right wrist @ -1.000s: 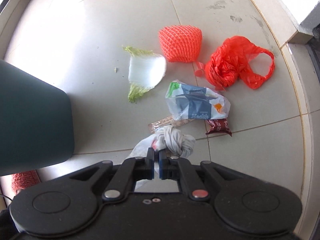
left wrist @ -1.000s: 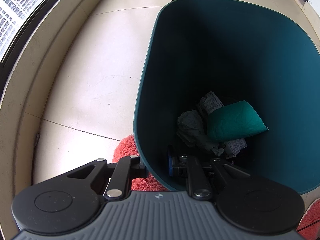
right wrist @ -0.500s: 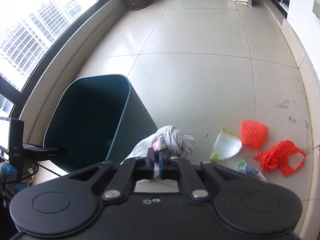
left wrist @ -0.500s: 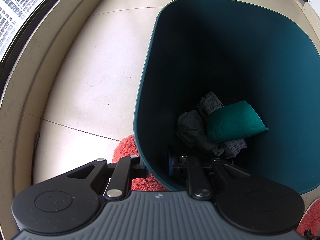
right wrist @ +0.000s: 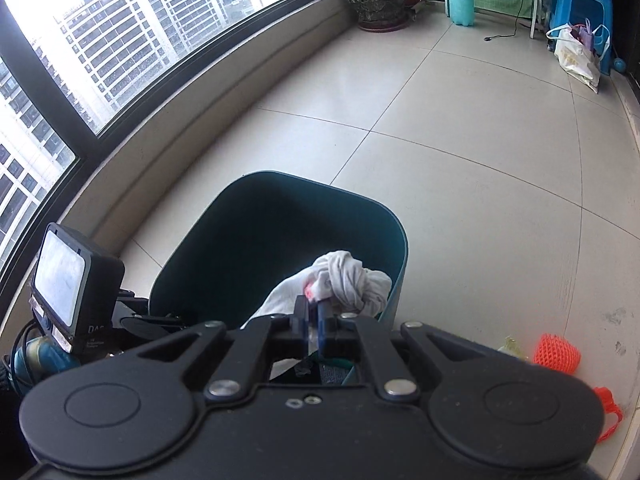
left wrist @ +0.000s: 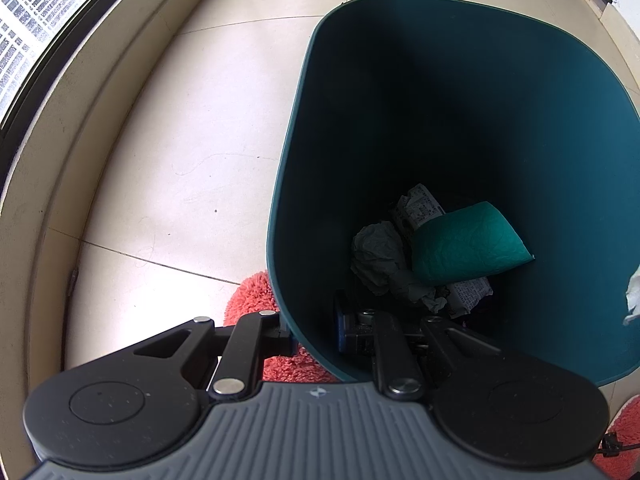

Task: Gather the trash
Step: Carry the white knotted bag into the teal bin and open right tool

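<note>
**Right gripper carried a knotted rag to the bin**

The right gripper (right wrist: 313, 314) was clamped on a knotted white rag (right wrist: 348, 280), its jaws pinching only the near edge, so most of the bundle hung out ahead of the fingertips. Beyond and below the tool stood the dark green bin (right wrist: 280, 216), its mouth open toward the camera; the rag hung over the bin's right-hand side, close to the rim there. To the left of the tool, the left gripper (left wrist: 316, 330) had its jaws closed on the bin's near wall, one finger outside and one inside, steadying it. Deep inside the bin, ahead of the left tool, lay a green pouch (left wrist: 468, 244), crumpled paper (left wrist: 378, 256) and a scrap of newsprint (left wrist: 420, 206). Off to the right of the right tool, on the tiled floor (right wrist: 460, 160), an orange mesh net (right wrist: 558, 354) waited, with a strip of red plastic (right wrist: 610, 412) nearer the edge of view.

The risk, as I judged it, was a release too close to the right rim: the loose tail could drape over the edge and drag the rag out onto the floor. The thin pinch could also slip early. If the left grip loosened, a knock might tip the bin.
</note>
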